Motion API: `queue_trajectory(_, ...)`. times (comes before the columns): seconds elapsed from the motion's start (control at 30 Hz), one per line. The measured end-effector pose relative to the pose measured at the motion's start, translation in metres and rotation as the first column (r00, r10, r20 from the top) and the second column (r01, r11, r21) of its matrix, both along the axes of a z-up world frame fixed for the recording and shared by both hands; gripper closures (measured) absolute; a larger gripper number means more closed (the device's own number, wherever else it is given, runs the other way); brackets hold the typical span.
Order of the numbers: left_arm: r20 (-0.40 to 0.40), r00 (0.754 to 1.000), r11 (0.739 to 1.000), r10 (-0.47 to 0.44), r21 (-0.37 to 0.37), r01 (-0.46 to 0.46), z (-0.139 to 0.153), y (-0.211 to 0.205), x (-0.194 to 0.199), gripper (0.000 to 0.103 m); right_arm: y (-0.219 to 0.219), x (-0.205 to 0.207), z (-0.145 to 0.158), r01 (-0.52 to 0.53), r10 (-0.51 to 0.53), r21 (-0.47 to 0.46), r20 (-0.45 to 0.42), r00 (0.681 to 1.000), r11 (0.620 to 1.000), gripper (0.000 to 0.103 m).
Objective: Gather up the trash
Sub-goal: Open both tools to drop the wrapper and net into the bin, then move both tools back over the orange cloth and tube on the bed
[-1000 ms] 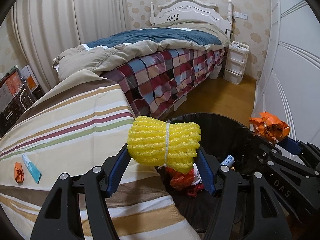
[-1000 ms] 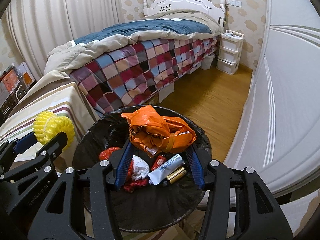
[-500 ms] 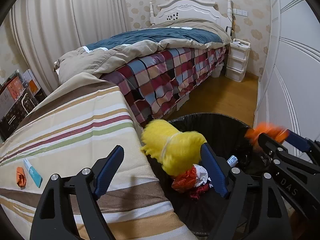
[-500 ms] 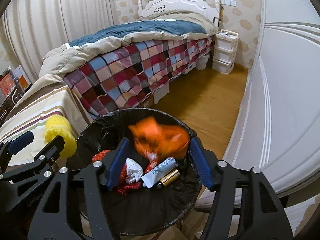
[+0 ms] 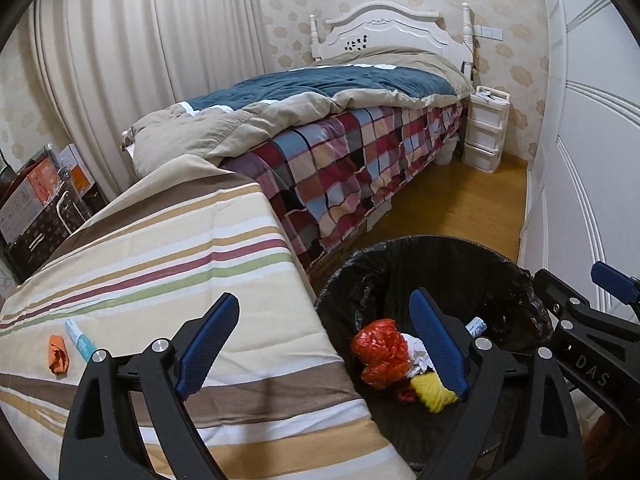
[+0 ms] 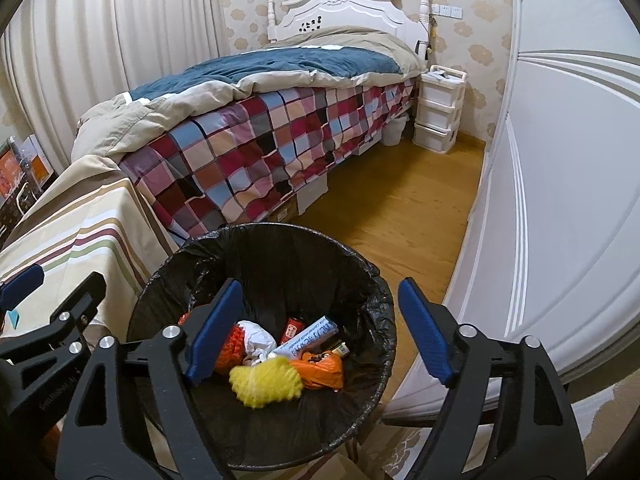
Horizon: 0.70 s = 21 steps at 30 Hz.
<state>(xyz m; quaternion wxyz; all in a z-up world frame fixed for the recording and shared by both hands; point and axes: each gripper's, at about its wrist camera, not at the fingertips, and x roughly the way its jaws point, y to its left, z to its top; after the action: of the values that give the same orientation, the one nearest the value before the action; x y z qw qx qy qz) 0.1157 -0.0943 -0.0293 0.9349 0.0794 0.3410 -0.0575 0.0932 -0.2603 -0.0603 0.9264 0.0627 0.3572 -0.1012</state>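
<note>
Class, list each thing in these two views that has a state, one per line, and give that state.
left tongs: open, empty
right tongs: open, empty
trash bin: black liner, partly filled
yellow foam net: lying in the bin
orange bag: crumpled, in the bin
orange scrap: on the striped cloth, uncollected
blue-and-white tube: lying beside the scrap, uncollected

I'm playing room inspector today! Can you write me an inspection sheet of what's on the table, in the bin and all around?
Surface: striped tablecloth, flat.
Job's things: orange scrap and small blue-and-white tube lie on the cloth; yellow foam net, orange bag, white tube and red wrapper are in the black-lined bin.
Clutter: boxes at far left.
Grippers: left gripper open, empty; right gripper open, empty, over the bin.
Cables: nothing seen.
Surroundings: bed, white drawers, wardrobe.
</note>
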Motion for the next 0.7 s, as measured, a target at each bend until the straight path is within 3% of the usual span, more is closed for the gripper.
queue_trajectory(0.37, 0.015, 0.999, 0.999, 0.051, 0.005, -0.051, 0.005, 0.025, -0.01, 0.014, 0.017, -0.005, 0.004, -0.021, 0.021, 0.001, 0.002, 1.0, 1.0, 0.018)
queue_trajectory(0.7, 0.018, 0.986, 0.985, 0.167, 0.031, -0.167, 0.003, 0.088, -0.028, 0.014, 0.072, -0.01, 0.003, -0.138, 0.138, 0.02, -0.01, 0.99, 0.99, 0.018)
